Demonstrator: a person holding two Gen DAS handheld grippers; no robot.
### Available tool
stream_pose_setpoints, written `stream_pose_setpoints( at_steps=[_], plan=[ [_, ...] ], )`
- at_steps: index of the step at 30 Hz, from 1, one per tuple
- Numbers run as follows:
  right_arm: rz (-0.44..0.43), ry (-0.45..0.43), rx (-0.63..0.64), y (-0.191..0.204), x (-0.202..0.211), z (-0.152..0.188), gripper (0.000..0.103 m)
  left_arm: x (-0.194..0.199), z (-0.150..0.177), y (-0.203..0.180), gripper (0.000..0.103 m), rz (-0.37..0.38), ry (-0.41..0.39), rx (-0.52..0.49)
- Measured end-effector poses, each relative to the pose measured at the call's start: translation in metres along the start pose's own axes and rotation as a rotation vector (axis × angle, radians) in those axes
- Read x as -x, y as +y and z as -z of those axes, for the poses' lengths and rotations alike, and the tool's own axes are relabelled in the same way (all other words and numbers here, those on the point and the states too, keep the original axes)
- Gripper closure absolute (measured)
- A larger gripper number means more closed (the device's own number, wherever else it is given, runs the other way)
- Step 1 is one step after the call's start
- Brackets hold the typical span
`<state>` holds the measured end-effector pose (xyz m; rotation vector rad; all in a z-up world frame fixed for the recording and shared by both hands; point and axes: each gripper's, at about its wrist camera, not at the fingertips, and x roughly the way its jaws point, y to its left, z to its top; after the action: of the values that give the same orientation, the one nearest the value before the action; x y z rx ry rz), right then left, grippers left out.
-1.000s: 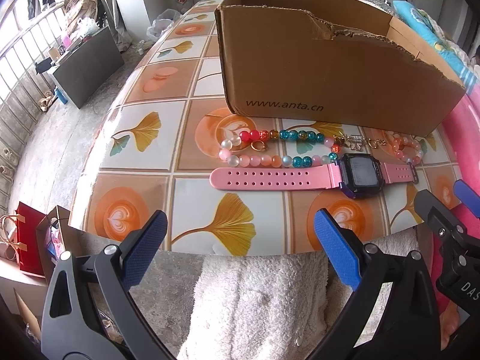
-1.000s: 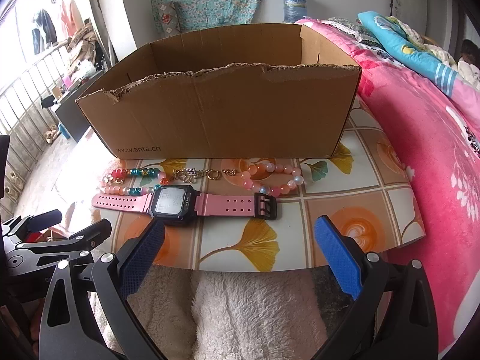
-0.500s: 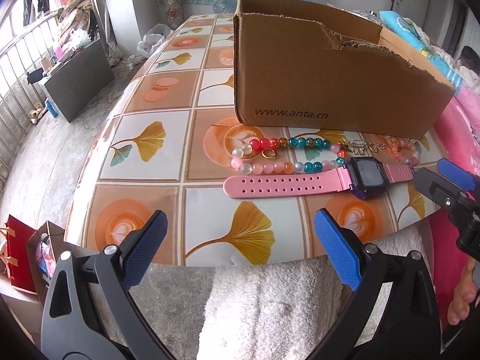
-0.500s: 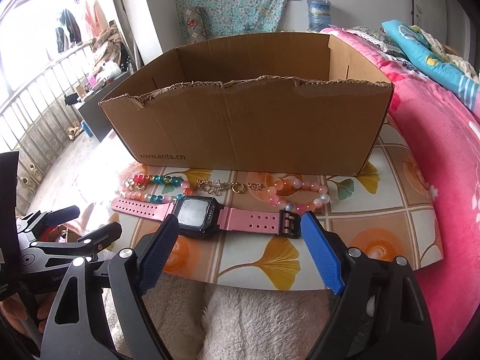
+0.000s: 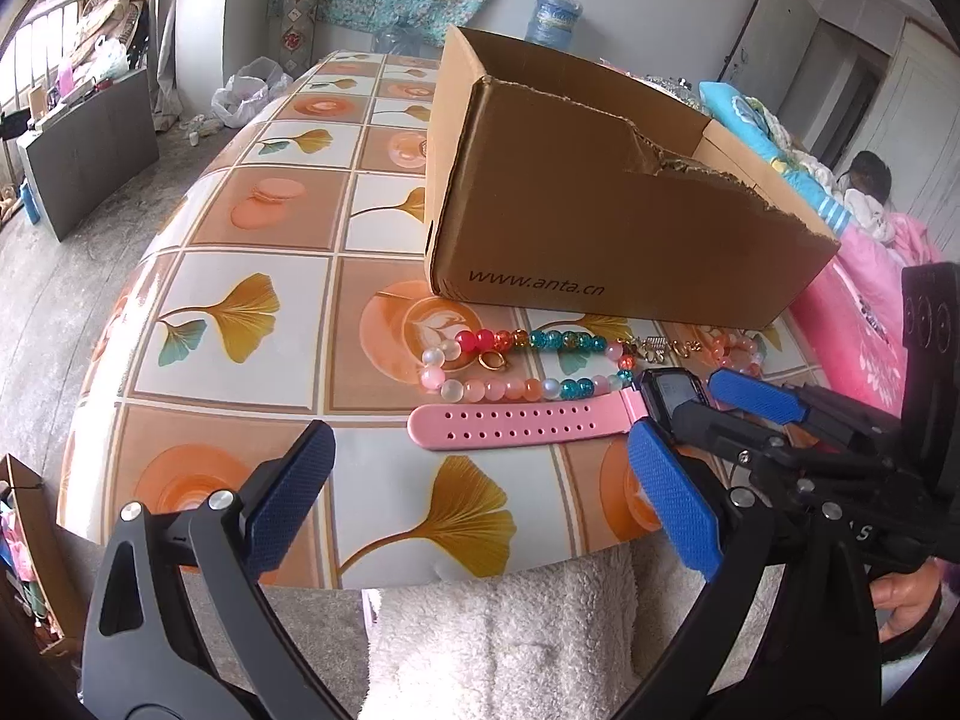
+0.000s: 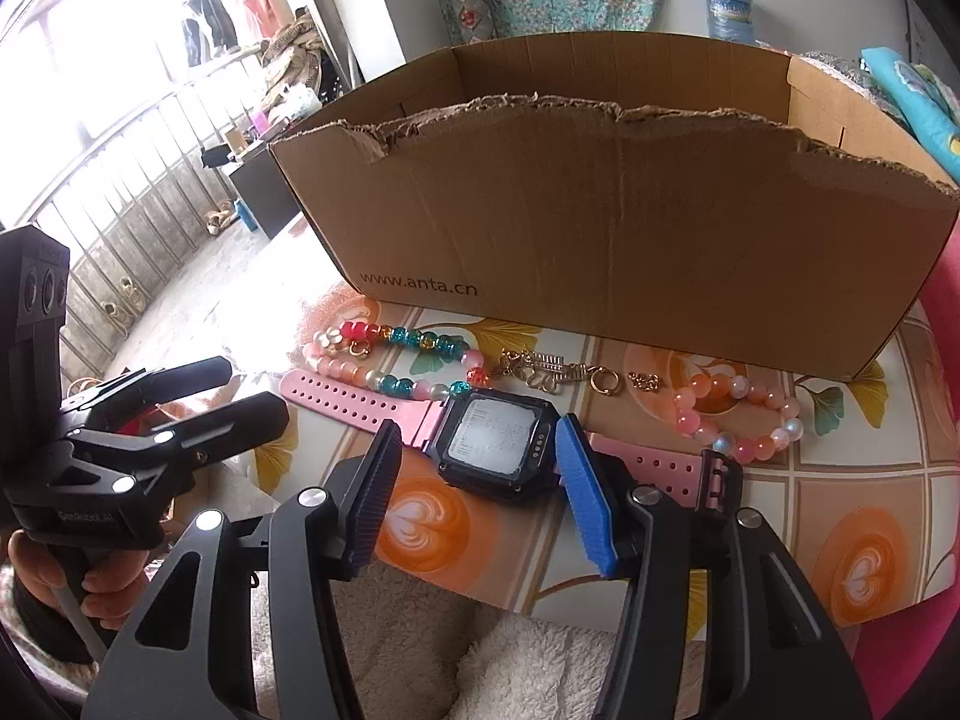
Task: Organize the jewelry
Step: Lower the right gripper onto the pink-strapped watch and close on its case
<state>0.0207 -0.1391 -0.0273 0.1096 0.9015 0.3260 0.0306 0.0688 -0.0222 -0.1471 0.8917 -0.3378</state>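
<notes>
Right gripper point(image 6: 477, 483), jaws just been closing, straddles the watch point(image 6: 497, 450) face without pinching yet, presumably to lift it into the box point(image 6: 630, 228); left gripper point(image 5: 480, 501) hangs released.

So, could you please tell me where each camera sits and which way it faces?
Left wrist: on the left claw, angled down across the table at the watch and box; its own open fingers, the right claw and a hand show.
Right wrist: on the right claw, looking down at the watch; the left claw shows.
Both share watch, beads, box.
</notes>
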Motion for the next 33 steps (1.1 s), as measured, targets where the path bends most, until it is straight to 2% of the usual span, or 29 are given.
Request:
stream_pose_setpoints(
  at_steps=[3,5,10,12,16,23,26,33],
  plan=[
    [0.016,-0.009,0.033,0.004,-0.003,0.0,0.051,-0.008,-0.004,0.007,0.012,0.026,0.016,0.04],
    [0.027,-0.012,0.047,0.005,-0.004,0.0,0.052,-0.016,-0.006,0.011,0.028,0.037,0.05,0.058],
    [0.028,-0.019,0.055,0.005,-0.006,0.0,0.053,-0.022,-0.009,0.005,0.031,0.03,0.056,0.024],
    [0.02,-0.018,0.051,0.004,-0.006,0.0,0.053,-0.023,-0.008,0.001,0.034,0.058,0.066,0.015],
    [-0.017,-0.009,0.009,-0.007,-0.005,0.001,0.053,-0.022,-0.006,-0.001,0.035,0.085,0.073,0.027],
    [-0.059,-0.004,-0.035,-0.016,-0.006,0.001,0.053,-0.018,-0.006,0.015,0.035,0.199,0.078,0.144],
    [-0.067,-0.006,-0.041,-0.019,-0.003,0.002,0.052,-0.018,-0.006,0.018,0.034,0.221,0.076,0.188],
    [-0.086,0.0,-0.066,-0.023,0.002,0.004,0.053,-0.016,-0.002,0.02,0.034,0.251,0.087,0.221]
  ],
)
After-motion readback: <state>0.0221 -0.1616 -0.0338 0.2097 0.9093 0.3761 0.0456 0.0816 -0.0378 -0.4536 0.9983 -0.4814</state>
